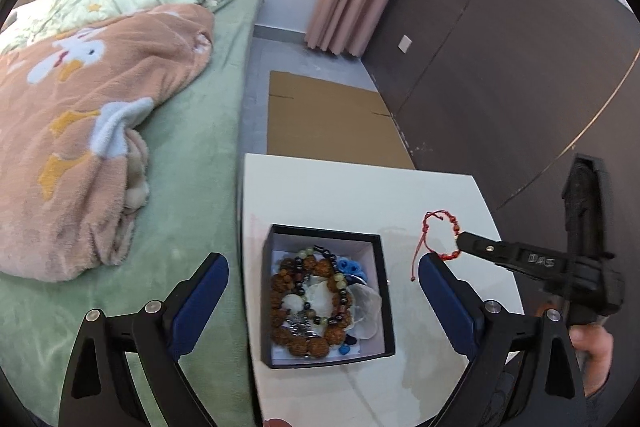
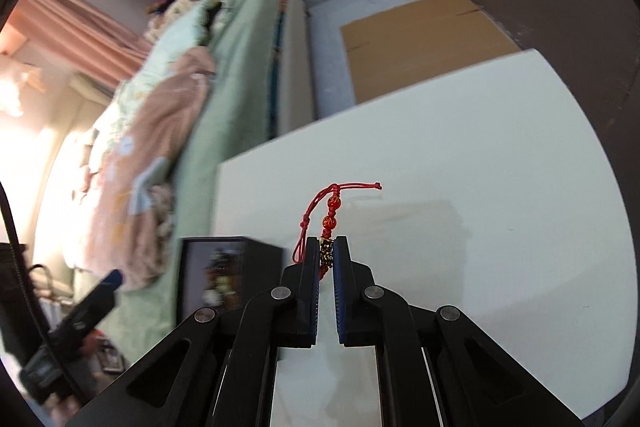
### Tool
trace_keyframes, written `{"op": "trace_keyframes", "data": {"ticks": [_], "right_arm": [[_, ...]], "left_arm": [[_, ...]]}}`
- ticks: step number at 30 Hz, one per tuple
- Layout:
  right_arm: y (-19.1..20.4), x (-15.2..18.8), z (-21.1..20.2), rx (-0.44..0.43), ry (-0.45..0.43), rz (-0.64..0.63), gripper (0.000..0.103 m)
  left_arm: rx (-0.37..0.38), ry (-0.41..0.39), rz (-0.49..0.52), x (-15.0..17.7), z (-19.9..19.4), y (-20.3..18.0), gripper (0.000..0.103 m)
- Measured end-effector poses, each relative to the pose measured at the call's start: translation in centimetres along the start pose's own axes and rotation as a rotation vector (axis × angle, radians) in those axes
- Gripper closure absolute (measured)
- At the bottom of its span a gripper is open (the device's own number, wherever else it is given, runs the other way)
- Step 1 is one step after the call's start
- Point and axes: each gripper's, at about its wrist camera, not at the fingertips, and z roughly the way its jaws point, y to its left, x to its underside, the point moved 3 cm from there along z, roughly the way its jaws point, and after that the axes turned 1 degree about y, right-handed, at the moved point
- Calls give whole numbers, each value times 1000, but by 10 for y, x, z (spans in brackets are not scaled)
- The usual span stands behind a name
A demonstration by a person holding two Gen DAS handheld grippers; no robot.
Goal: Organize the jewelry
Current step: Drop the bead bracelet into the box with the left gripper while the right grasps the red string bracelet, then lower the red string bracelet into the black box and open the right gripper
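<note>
A black jewelry box [image 1: 267,291] with a white lining sits on the white table [image 1: 352,195], holding several beaded bracelets [image 1: 308,303], shells and blue pieces. My left gripper [image 1: 322,269] hangs over the box, open wide, nothing between its blue pads. A red cord bracelet [image 1: 440,235] with small red beads dangles above the table right of the box. My right gripper [image 2: 327,247] is shut on the red bracelet [image 2: 329,217], pinching it at a dark gold bead. In the right wrist view the box [image 2: 224,275] lies blurred at lower left.
A bed with a green sheet [image 1: 192,155] and a pink blanket [image 1: 92,115] runs along the table's left edge. Flat cardboard [image 1: 328,115] lies on the floor beyond the table. A dark wall panel [image 1: 500,67] stands to the right. A hand [image 1: 592,355] holds the right gripper.
</note>
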Motion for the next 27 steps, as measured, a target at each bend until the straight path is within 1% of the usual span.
{"op": "trace_keyframes", "data": {"ticks": [6,10,11,13,14,15,17,20,23,27], "right_arm": [[43,3,-4,-103,8,-51,95],[64,12,0,-188,56,-96,93],[69,14,3,-188,74,-113,88],[69,16,4,-151,67,-132,42],[67,18,1,-137,42,-135,37],[65,19,-1,-129,26,-138,35],[57,20,-1,-121,34,-126,35],[38,20,3,-71,41,-94,35],[19,21,10,-58,62,-46,35],[5,23,22,-37,81,-6,36]], "left_arm": [[-25,-11,-25,1,-10,15,7],[-32,-15,-37,4,-13,23,7],[-33,-14,-40,4,-13,24,7],[-34,-14,-45,6,-15,27,7],[-34,-13,-46,8,-15,28,7],[-34,-13,-45,10,-15,29,7],[-37,-9,-42,13,-15,31,7],[-25,6,-41,18,-9,32,7],[-10,14,-42,21,-5,32,7],[-3,9,-35,25,-5,31,7]]}}
